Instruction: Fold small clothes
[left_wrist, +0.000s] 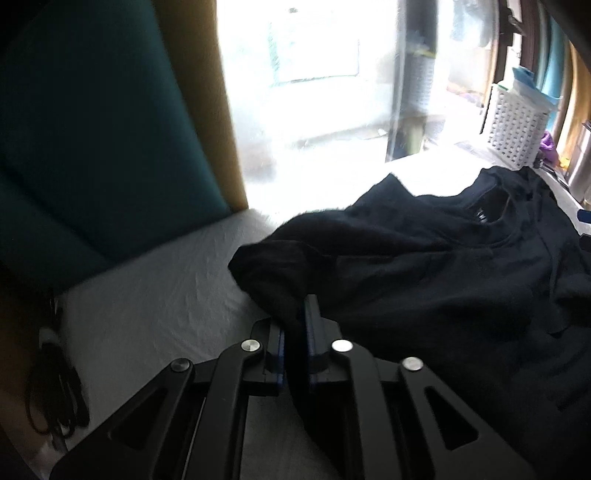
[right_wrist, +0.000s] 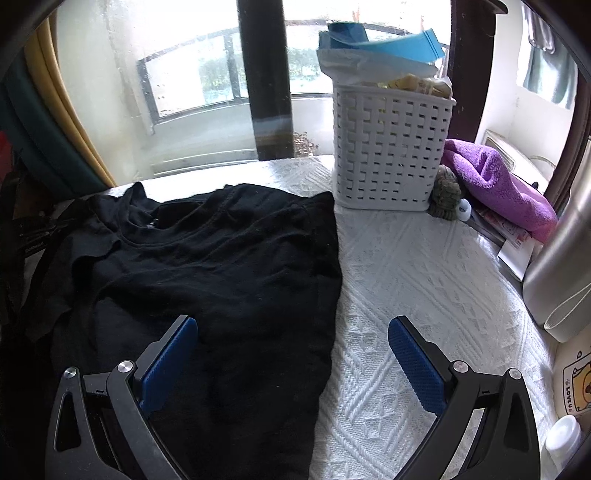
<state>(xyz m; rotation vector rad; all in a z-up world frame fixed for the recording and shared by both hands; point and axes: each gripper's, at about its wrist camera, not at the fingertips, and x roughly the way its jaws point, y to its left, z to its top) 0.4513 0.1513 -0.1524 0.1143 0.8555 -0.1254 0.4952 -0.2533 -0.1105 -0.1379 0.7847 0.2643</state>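
Left claw has the shirt's side edge pinched – fold-over step looks in hand.

Black t-shirt (right_wrist: 207, 266) lies spread but rumpled on the white textured cover (right_wrist: 424, 280), filling the left and centre of the right wrist view, collar toward the window. In the left wrist view the left gripper (left_wrist: 294, 332) sits at lower centre, jaws nearly together and clamped on a bunched fold of the shirt's near edge, the cloth raised into a hump just ahead of the fingers. Right gripper (right_wrist: 291, 354) is spread wide at the bottom of its frame, gripping nothing – one pad (right_wrist: 168, 363) over the black fabric, the other over bare cover; contact unclear. Next move, my read: carry the pinched edge across the body, right claw pinning or gripping the opposite edge. White basket (right_wrist: 391, 147) stands upper right, just beyond the shirt.
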